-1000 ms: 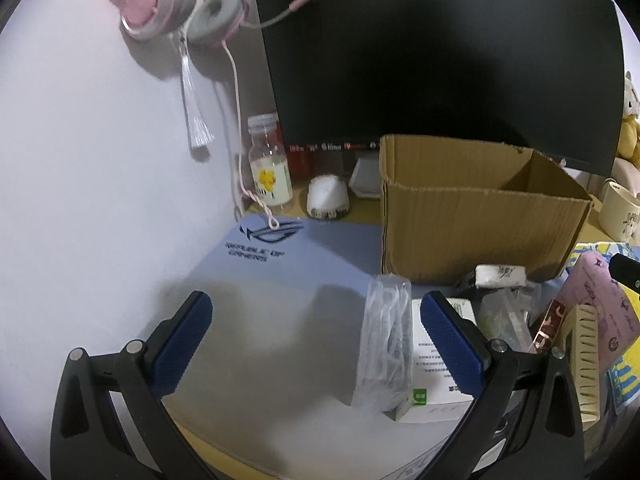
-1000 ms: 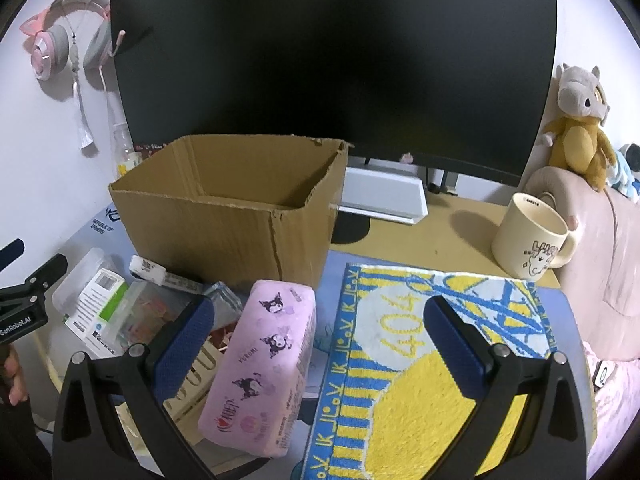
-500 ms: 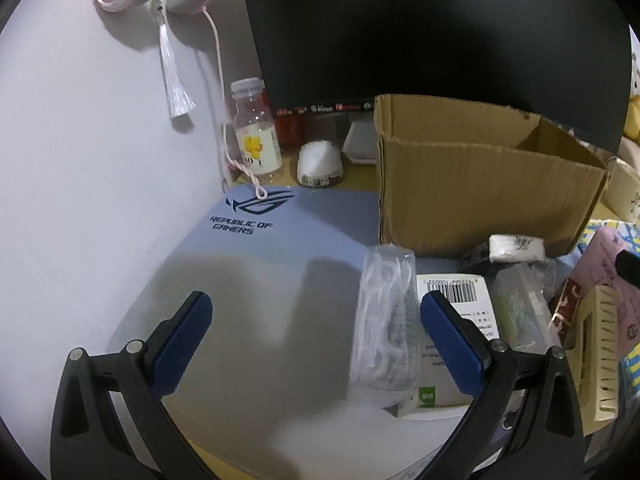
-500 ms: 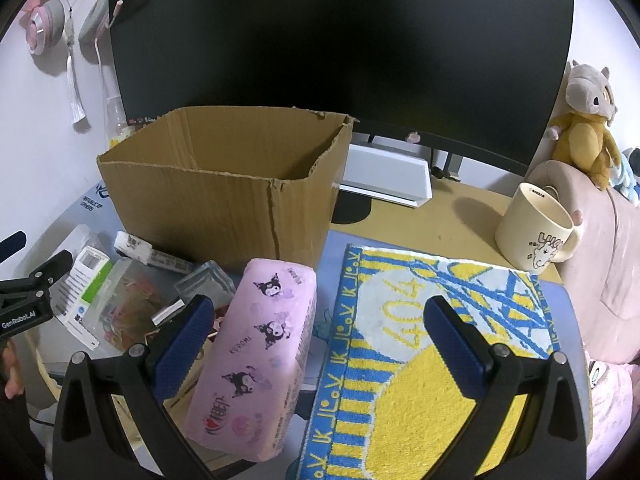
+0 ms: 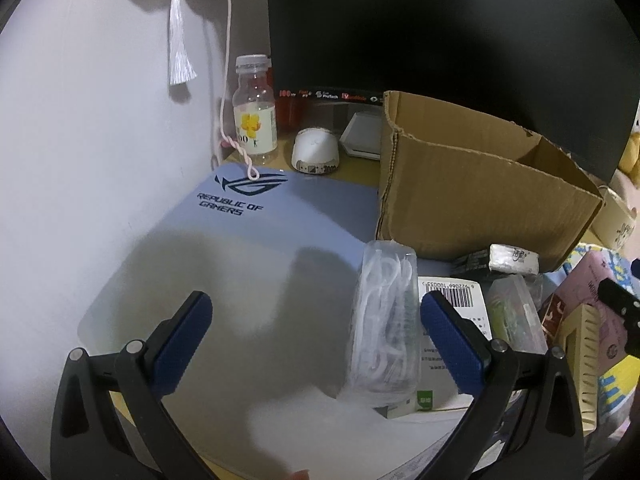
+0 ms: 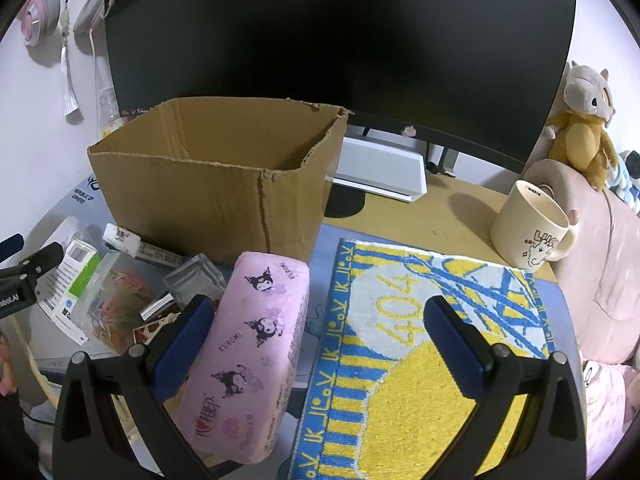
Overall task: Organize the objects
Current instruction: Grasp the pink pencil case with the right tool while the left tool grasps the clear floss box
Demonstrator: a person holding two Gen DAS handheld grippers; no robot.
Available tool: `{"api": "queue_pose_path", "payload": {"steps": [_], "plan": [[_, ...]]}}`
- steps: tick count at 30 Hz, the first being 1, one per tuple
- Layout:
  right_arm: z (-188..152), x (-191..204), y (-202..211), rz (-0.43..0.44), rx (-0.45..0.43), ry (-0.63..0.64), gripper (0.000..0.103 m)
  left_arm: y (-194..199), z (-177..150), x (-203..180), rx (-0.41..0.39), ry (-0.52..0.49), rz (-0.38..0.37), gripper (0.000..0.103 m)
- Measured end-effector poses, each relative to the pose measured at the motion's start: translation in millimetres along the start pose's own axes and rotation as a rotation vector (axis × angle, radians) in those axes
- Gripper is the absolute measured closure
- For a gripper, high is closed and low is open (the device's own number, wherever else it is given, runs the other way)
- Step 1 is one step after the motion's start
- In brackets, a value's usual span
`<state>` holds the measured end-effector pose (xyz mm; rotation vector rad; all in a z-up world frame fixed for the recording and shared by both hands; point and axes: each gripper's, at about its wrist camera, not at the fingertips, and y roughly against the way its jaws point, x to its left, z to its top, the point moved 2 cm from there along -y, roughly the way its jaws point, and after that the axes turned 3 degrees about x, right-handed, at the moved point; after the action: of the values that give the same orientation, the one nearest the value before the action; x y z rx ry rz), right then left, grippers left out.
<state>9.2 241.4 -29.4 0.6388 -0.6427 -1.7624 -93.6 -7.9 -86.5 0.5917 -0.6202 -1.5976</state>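
- Left gripper (image 5: 316, 334) released, jaws spread wide, holding nothing, low over the grey desk mat (image 5: 248, 264).
- Clear bag of floss picks (image 5: 384, 320) lies on the mat between the left gripper's jaws, close to the right jaw, not touched as far as can be told.
- White box with a barcode (image 5: 452, 344) lies just right of the bag, partly behind the right jaw.
- Right gripper (image 6: 316, 344) released, jaws wide apart, holding nothing.
- Pink tissue pack (image 6: 252, 352) lies between the right gripper's jaws, just beside the left jaw; contact with that pad cannot be told.
- Yellow and blue towel (image 6: 420, 344) lies flat just right of the pack, under the right jaw.
- Open cardboard box (image 6: 224, 184) stands far of both grippers, in front of the dark monitor (image 6: 340, 36).
- Clear case of rubber bands (image 6: 116, 300) and other small clutter lie left of the pack, near the box.
- Cream mug (image 6: 532, 228) stands far right, well apart from the grippers.
- Small bottle (image 5: 256, 116) stands far left by the wall.
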Motion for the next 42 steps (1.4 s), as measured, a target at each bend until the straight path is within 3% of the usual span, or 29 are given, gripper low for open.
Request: {"api": "queue_pose_path", "payload": {"steps": [13, 25, 26, 28, 30, 33, 35, 36, 42], "plan": [[1, -1, -2, 0.006, 0.011, -0.006, 0.0, -6, 2, 6, 0.035, 0.043, -0.059, 0.0], [3, -4, -6, 0.037, 0.039, -0.045, 0.0, -12, 2, 15, 0.056, 0.081, -0.061, 0.001], [2, -5, -6, 0.037, 0.039, -0.045, 0.0, -12, 1, 15, 0.055, 0.087, -0.069, 0.004], [2, -4, -7, 0.044, 0.041, -0.051, 0.0, -14, 1, 16, 0.063, 0.102, -0.128, 0.024], [2, -4, -8, 0.085, 0.05, -0.062, 0.006, -21, 1, 15, 0.101, 0.112, -0.196, 0.052], [0, -5, -12, 0.187, 0.081, -0.105, 0.024, -26, -1, 9, 0.121, 0.097, -0.211, 0.061], [0, -7, -14, 0.246, 0.093, -0.136, 0.044, -25, -1, 7, 0.117, 0.089, -0.212, 0.066], [0, -8, -15, 0.279, 0.098, -0.149, 0.05, -23, 0, 6, 0.108, 0.085, -0.206, 0.069], [-1, -7, -12, 0.257, 0.084, -0.145, 0.061, -17, 1, 6, 0.082, 0.074, -0.185, 0.073]]}}
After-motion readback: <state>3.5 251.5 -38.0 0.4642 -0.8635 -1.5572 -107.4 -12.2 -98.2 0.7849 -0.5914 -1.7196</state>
